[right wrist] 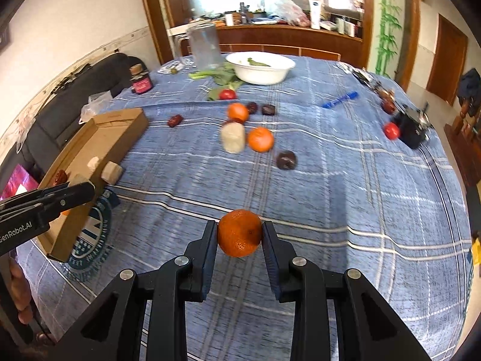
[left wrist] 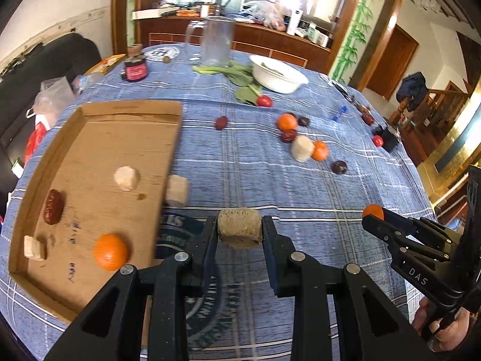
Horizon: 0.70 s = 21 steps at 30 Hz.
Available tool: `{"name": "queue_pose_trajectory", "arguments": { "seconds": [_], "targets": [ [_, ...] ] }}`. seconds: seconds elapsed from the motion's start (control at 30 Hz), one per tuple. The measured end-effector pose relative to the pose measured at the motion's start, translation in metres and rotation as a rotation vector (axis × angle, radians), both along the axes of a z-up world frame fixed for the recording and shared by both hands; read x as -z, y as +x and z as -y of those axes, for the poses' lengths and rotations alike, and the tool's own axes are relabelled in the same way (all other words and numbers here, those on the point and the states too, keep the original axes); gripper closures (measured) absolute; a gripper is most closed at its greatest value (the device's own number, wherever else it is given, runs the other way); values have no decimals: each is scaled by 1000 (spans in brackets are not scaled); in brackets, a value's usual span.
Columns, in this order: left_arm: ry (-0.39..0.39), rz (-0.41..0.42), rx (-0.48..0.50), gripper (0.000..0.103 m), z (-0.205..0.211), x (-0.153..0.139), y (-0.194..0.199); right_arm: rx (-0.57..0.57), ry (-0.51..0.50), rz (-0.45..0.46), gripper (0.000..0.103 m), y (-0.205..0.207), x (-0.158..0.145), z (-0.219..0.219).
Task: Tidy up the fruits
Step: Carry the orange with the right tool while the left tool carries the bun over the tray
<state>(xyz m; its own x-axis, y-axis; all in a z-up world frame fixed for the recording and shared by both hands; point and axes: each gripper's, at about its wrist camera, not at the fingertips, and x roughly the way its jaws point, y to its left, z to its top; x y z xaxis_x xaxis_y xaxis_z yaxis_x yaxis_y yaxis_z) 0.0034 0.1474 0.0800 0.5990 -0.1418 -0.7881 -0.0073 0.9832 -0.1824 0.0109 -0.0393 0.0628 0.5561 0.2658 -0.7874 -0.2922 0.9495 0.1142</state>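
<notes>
Two tongs are loaded. Left tongs [left wrist: 239,228] grip a tan chunk [left wrist: 239,228] above the blue checked worktop [left wrist: 300,186], with the cardboard tray [left wrist: 90,138] at their 10 o'clock. Inside the tray lie a mandarin [left wrist: 110,251], a date [left wrist: 53,206] and pale chunks. Right tongs [right wrist: 239,234] clamp a second mandarin [right wrist: 239,233]. More fruit lies loose at 12 o'clock, before a white bowl [right wrist: 260,66]. Another pale chunk [left wrist: 177,189] touches the tray's outer edge.
</notes>
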Motion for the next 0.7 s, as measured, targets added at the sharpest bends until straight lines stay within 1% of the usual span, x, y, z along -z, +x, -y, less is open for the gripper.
{"name": "queue_pose_trajectory", "arguments": {
  "seconds": [0.27,0.7],
  "targets": [
    [-3,11,-86,75,-43,-4,-5,-79,3,13,71,11,-9,-41],
    [3,-14,-231,75,-119,3,-1,-232,2,27,71,42,-17,-126]
  ]
}}
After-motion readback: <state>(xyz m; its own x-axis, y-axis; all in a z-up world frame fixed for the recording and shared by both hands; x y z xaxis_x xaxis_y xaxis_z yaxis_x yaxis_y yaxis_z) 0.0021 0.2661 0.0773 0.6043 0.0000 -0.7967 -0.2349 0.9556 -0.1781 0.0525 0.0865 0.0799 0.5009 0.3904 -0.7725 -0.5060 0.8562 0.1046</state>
